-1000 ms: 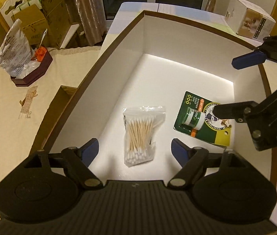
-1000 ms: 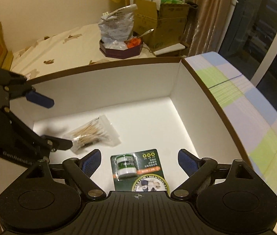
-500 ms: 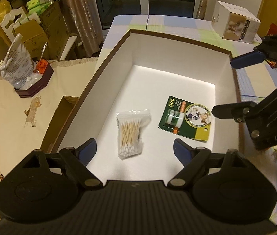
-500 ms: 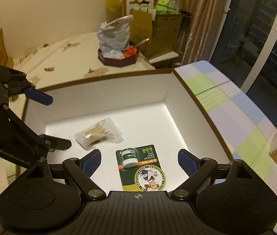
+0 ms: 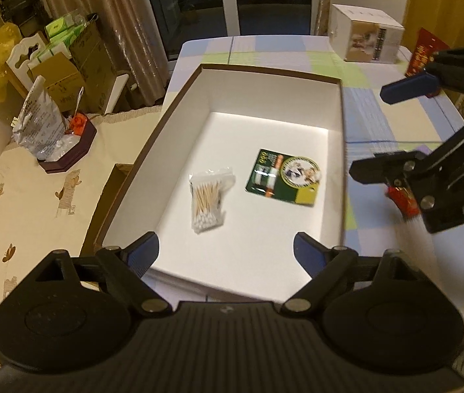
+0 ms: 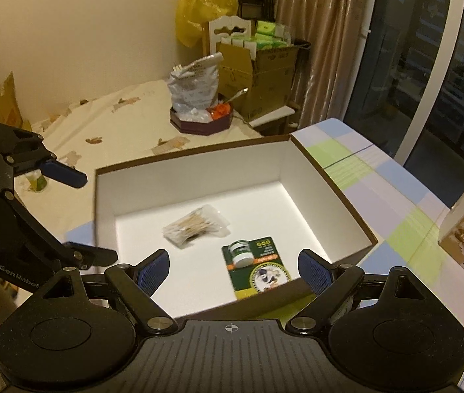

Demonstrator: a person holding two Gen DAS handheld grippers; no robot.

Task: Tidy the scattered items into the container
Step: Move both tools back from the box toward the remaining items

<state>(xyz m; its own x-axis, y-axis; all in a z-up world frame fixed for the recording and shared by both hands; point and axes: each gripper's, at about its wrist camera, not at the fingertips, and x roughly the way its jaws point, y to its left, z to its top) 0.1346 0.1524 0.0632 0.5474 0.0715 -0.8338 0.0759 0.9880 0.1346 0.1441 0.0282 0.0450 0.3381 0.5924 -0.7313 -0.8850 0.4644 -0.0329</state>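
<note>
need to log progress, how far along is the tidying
Done: the bag of cotton swabs and the green blister card lie flat on the floor of the white box.

In hand: nothing. The left gripper and right gripper both have their jaws open and empty, held above the box.

Left: a red packet lies on the checked tablecloth outside the box, partly hidden by the right gripper.

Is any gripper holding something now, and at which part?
Nothing is held. The left gripper and right gripper are both open and empty above the box.
</note>
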